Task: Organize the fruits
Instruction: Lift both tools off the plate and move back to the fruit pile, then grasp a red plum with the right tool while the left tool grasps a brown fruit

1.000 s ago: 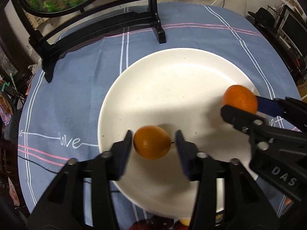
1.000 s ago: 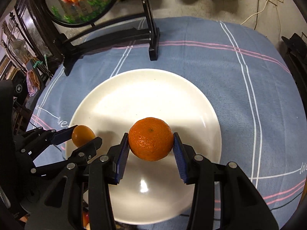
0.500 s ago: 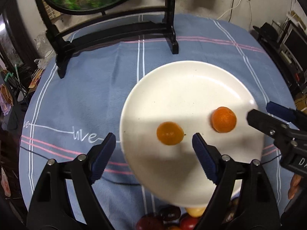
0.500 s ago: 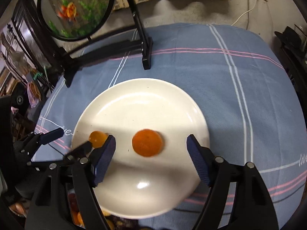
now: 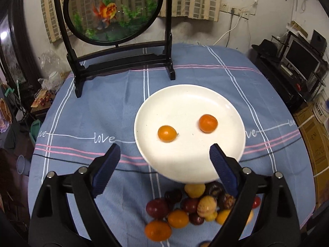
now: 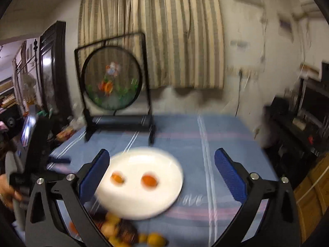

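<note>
Two oranges are sitting apart on the white plate; a heap of fruit is waiting on the cloth just beside it; the left gripper and right gripper, jaws just opening, are spreading wide, carrying nothing.

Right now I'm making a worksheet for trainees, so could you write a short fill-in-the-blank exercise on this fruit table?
1. The round white plate holds ___ orange fruits.
2. The pile of mixed dark red, yellow and orange fruits lies on the blue striped tablecloth, ___ the plate.
3. The left gripper has its blue-padded fingers spread and holds ___.
4. The black-framed round goldfish screen stands ___ the plate.

Missing words: two; outside; nothing; behind
</note>
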